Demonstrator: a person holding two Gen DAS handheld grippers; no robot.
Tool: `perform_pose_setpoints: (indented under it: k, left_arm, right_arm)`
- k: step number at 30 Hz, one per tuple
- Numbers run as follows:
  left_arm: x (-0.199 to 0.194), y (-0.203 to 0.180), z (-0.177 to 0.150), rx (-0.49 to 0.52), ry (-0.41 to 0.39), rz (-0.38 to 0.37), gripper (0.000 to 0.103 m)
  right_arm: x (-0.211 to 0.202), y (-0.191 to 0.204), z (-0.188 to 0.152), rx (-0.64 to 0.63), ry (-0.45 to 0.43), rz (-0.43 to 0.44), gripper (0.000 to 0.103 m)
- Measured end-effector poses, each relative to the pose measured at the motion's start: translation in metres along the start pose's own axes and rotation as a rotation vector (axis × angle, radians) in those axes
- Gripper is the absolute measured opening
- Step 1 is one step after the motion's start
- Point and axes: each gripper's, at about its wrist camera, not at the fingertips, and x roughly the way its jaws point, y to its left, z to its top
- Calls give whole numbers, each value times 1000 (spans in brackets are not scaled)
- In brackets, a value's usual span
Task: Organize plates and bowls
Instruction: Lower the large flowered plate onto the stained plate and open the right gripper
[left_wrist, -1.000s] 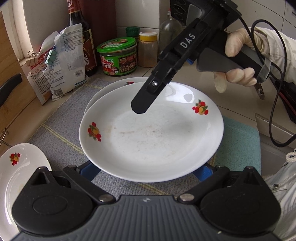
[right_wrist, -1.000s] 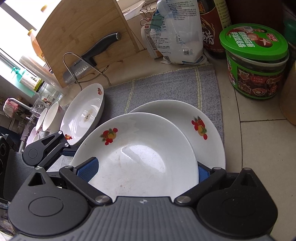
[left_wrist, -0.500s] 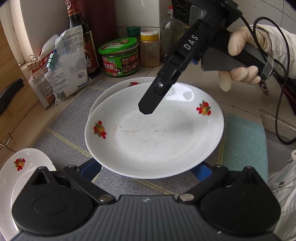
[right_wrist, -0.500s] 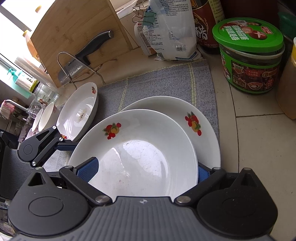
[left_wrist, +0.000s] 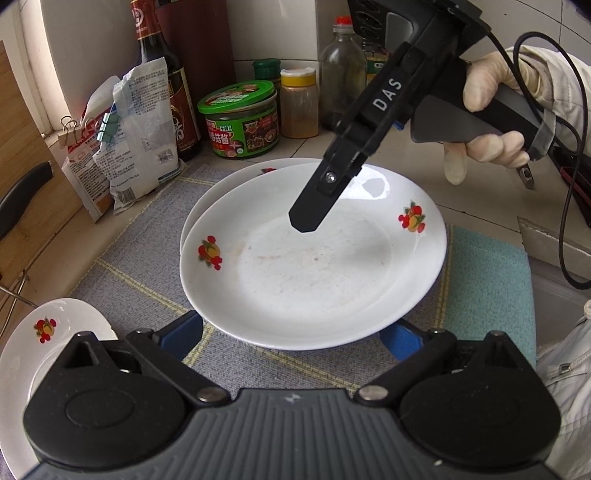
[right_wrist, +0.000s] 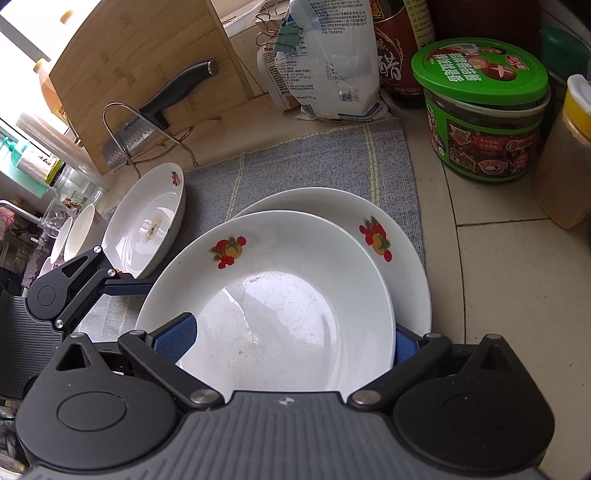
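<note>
The top plate (left_wrist: 314, 273) ahead of the left hand-held gripper (left_wrist: 291, 338) is seen as white, marked with red-and-orange fruit sprigs with green leaves; the same print is carried by the plate beneath (right_wrist: 402, 236). A grey-blue woven mat (right_wrist: 314, 166) crossed by pale yellow lines is shown under them. Beyond, a jar (left_wrist: 242, 118) with a green lid is seen. The gripper's pads (left_wrist: 183, 332) are blue, its body black and grey.

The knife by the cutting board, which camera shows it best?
The right wrist view: the knife shows whole, black handle and blade, in a wire rack against the cutting board. The left wrist view catches only its dark handle at the left edge.
</note>
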Motion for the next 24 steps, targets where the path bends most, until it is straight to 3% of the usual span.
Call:
perform_pose_setpoints:
  k: [24]
  left_arm:
    - [0, -5, 4, -32, -53, 13, 101]
  right_arm:
    - [-14, 17, -11, -58, -17, -122, 103]
